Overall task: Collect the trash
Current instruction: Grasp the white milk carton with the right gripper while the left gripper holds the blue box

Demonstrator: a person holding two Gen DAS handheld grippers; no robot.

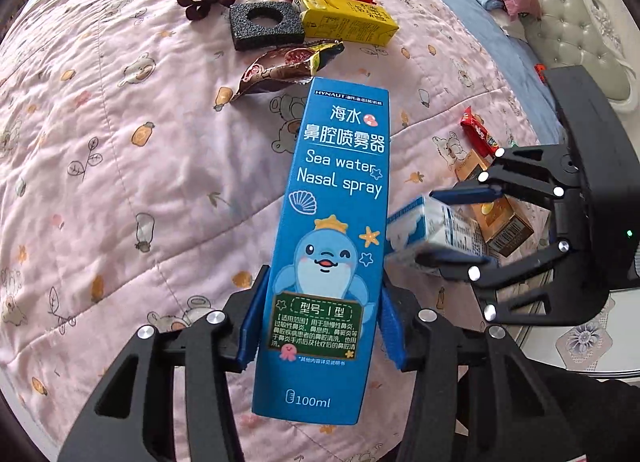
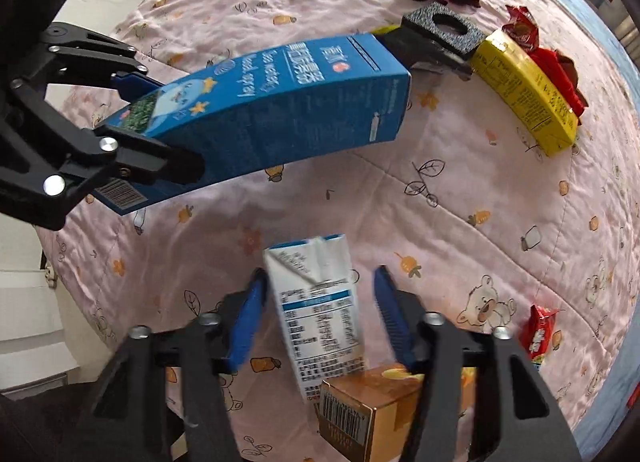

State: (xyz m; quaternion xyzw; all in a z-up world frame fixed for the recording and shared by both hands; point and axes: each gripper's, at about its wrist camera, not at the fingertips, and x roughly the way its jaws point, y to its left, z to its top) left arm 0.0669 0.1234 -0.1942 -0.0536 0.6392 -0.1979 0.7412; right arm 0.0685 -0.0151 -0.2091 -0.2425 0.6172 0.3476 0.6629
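The tall blue cardboard nasal-spray box (image 1: 328, 246) is clamped in the left gripper (image 1: 320, 326), lifted clear of the pink quilted bedspread (image 1: 120, 142). The right gripper (image 2: 320, 322) straddles a white-and-blue drink carton (image 2: 316, 302). One pad seems to touch, but a gap shows beside the other, so I cannot tell whether it grips. The step looks like a second pick-up. Next it needs a firm squeeze before lifting. A brown-gold carton (image 2: 360, 418) lies partly under the fingers, and no bin is in view.

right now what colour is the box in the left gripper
Blue, with a cartoon dolphin and white lettering; the box in the left gripper shows best in the left wrist view.
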